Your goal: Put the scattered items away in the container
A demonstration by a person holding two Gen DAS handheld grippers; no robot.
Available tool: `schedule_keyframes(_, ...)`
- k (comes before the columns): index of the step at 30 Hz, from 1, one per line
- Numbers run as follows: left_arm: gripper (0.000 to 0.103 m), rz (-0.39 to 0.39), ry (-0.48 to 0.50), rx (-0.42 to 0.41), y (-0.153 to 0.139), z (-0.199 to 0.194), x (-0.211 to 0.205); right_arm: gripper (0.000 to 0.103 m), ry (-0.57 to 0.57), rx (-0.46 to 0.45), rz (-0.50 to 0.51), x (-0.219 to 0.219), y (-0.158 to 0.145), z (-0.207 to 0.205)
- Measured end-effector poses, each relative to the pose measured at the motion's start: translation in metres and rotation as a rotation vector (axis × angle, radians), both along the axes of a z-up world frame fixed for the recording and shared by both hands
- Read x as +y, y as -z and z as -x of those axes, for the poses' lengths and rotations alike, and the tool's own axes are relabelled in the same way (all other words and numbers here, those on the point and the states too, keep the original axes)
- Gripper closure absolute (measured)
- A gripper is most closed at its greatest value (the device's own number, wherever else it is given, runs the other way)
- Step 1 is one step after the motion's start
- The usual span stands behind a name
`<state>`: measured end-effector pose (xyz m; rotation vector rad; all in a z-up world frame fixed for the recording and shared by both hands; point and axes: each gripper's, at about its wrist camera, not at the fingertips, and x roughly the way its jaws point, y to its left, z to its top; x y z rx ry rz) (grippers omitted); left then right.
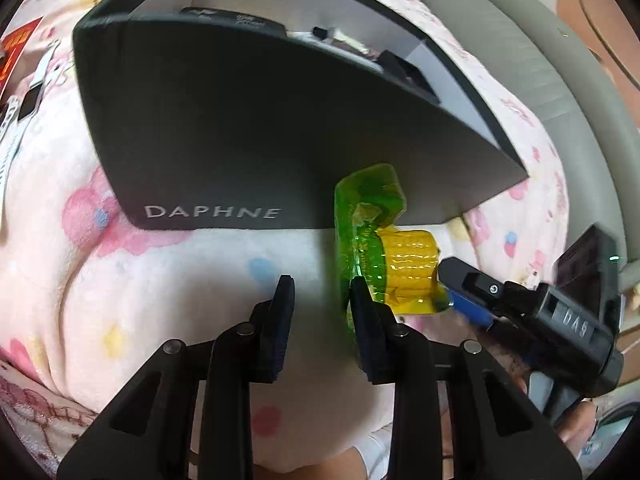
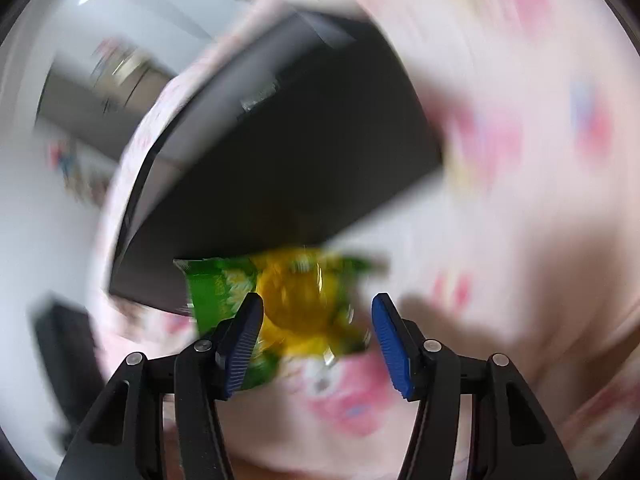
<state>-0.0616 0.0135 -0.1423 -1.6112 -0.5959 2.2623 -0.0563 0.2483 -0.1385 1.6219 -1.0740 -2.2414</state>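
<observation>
Green-and-yellow corn snack packet (image 1: 384, 252) lies on a pink floral blanket (image 1: 120, 280), touching the near wall of a black box (image 1: 240, 128) marked DAPHNE. Right gripper (image 2: 316, 328) has its blue-padded jaws spread either side of the packet, while the left gripper (image 1: 322, 300) stands beside it, jaws apart and empty.

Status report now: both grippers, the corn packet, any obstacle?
Left gripper open, empty. Right gripper open around corn packet. Packet on blanket, against black box.
</observation>
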Motion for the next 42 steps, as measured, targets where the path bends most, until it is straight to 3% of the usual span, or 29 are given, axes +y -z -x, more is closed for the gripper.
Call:
schedule_keyframes(1, 0.074, 0.002, -0.006, -0.007, 0.002, 0.001, -0.002, 0.050, 0.023, -0.029, 0.029, -0.007, 0.006, 0.001)
schedule_keyframes(4, 0.075, -0.017, -0.019, -0.010, 0.002, 0.002, -0.006, 0.050, -0.028, 0.101, -0.131, -0.029, -0.015, 0.003)
schedule_keyframes(7, 0.075, -0.047, -0.012, -0.016, 0.002, 0.006, -0.004, 0.043, -0.034, 0.123, -0.208, -0.032, -0.013, 0.008)
schedule_keyframes(9, 0.075, -0.055, -0.002, -0.019, 0.002, 0.011, 0.001, 0.031, -0.014, 0.104, -0.205, -0.026, -0.005, 0.012)
schedule_keyframes(13, 0.074, -0.047, 0.005, -0.038, 0.009, 0.017, 0.009, 0.030, 0.004, 0.089, -0.130, -0.011, 0.005, 0.015)
schedule_keyframes(14, 0.081, -0.045, -0.005, -0.042, 0.009, 0.017, 0.007, 0.031, 0.030, 0.099, -0.098, -0.006, 0.003, 0.012)
schedule_keyframes(16, 0.089, -0.022, -0.017, -0.041, 0.008, 0.015, 0.005, 0.031, 0.108, 0.151, -0.047, 0.007, -0.006, 0.005)
schedule_keyframes(19, 0.089, 0.045, -0.018, -0.017, 0.004, 0.009, 0.009, 0.031, 0.131, 0.222, -0.073, 0.010, -0.021, 0.002)
schedule_keyframes(21, 0.087, 0.070, -0.011, -0.002, 0.002, 0.007, 0.012, 0.031, 0.092, 0.191, -0.087, 0.000, -0.014, 0.007)
schedule_keyframes(23, 0.086, 0.044, -0.008, 0.000, 0.002, 0.007, 0.010, 0.031, 0.034, 0.114, -0.058, -0.010, 0.004, 0.013)
schedule_keyframes(25, 0.086, -0.008, -0.017, -0.009, 0.004, 0.008, 0.004, 0.037, 0.013, 0.082, 0.007, -0.020, 0.020, 0.020)
schedule_keyframes(26, 0.088, -0.020, -0.014, -0.004, 0.004, 0.008, 0.003, 0.055, 0.021, 0.097, 0.036, -0.019, 0.022, 0.021)
schedule_keyframes(27, 0.100, -0.029, -0.002, 0.017, 0.001, 0.007, 0.003, 0.071, 0.014, 0.109, 0.072, -0.019, 0.022, 0.022)
schedule_keyframes(29, 0.100, -0.025, 0.030, 0.067, -0.010, 0.002, 0.008, 0.074, -0.006, 0.127, 0.158, -0.020, 0.020, 0.024)
schedule_keyframes(32, 0.100, 0.041, 0.068, 0.151, -0.029, -0.013, 0.015, 0.076, -0.040, 0.160, 0.160, -0.028, 0.010, 0.017)
schedule_keyframes(34, 0.100, 0.033, 0.069, 0.175, -0.042, -0.021, 0.010, 0.077, -0.063, 0.185, 0.165, -0.024, -0.002, 0.010)
schedule_keyframes(38, 0.100, -0.029, 0.047, 0.264, -0.083, -0.034, 0.006, 0.077, -0.145, 0.296, 0.185, -0.020, -0.041, -0.001)
schedule_keyframes(42, 0.100, -0.023, 0.043, 0.353, -0.134, -0.005, 0.001, 0.077, -0.225, 0.394, 0.118, -0.035, -0.093, 0.025)
